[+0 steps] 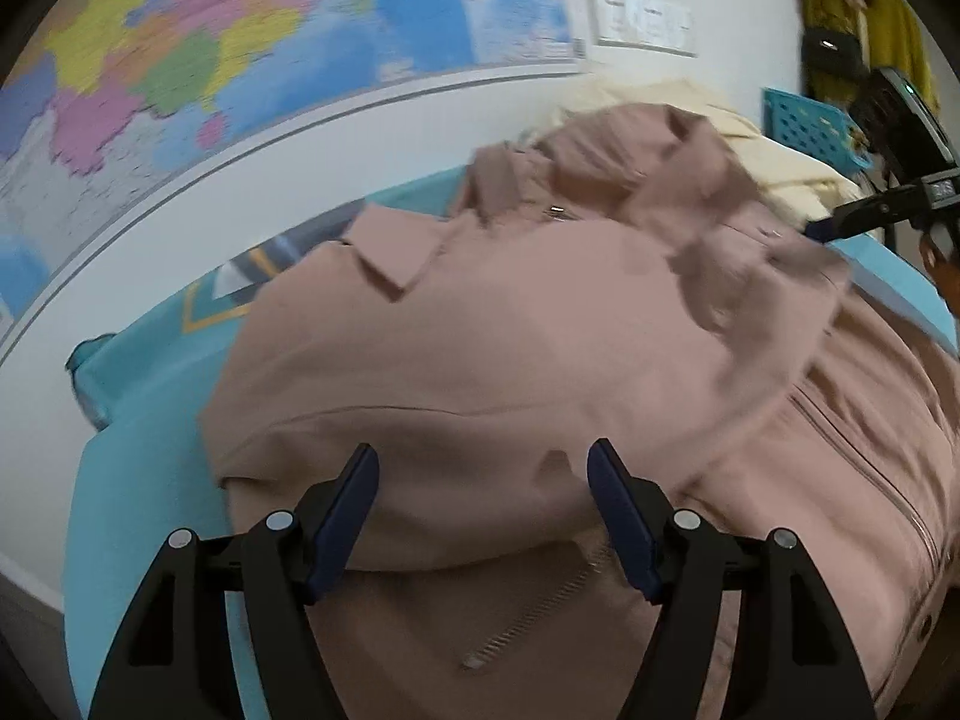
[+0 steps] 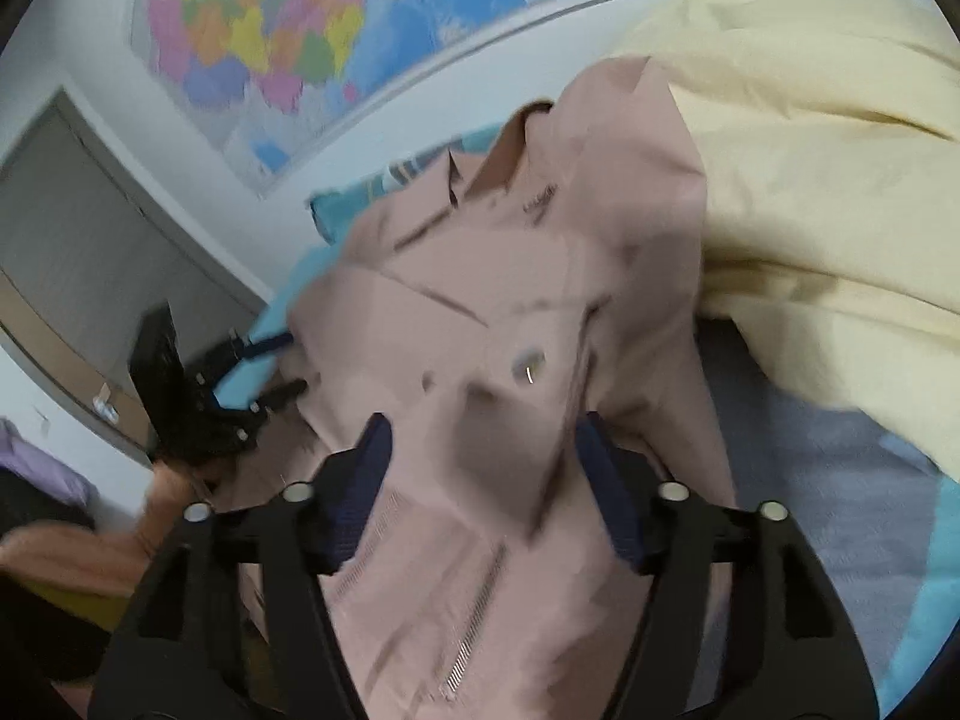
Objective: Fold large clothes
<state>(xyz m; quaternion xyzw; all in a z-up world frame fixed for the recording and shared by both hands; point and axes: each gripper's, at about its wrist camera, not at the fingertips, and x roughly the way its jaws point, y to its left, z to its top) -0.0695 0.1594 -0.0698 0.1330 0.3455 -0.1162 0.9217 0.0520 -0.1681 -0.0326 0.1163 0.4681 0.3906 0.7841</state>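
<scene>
Dusty-pink jacket (image 1: pixel 510 324), spread over a turquoise bed sheet (image 1: pixel 144 480); collar flap toward 10 o'clock in the left wrist view, zipper (image 1: pixel 864 474) running down at 4 o'clock. Same jacket (image 2: pixel 498 324) central in the right wrist view, with a metal snap (image 2: pixel 527 367) just above centre and a small dark mark on the chest, too blurred to read.

Left gripper (image 1: pixel 483 468) at 6 o'clock, jaws well apart, poised over a fold of the jacket; no fabric pinched. Right gripper (image 2: pixel 483 450) at 6 o'clock, jaws partly apart, a raised ridge of pink cloth between the pads; contact with the pads not discernible through blur.

Turquoise slatted basket (image 1: pixel 804 126) at 2 o'clock, contents hidden. Cream quilt (image 2: pixel 828 180) at 2 o'clock, touching the jacket's far edge. Wall map (image 1: pixel 240 42) at 11 o'clock, lettering unreadable.

Left wrist view only: basket, yellow garment (image 1: pixel 864 30) on the wall, wall switch plate (image 1: pixel 645 21). Right wrist view only: grey door (image 2: pixel 78 228) at 9 o'clock, hand (image 2: pixel 162 510) on the left gripper's handle at 8 o'clock.
</scene>
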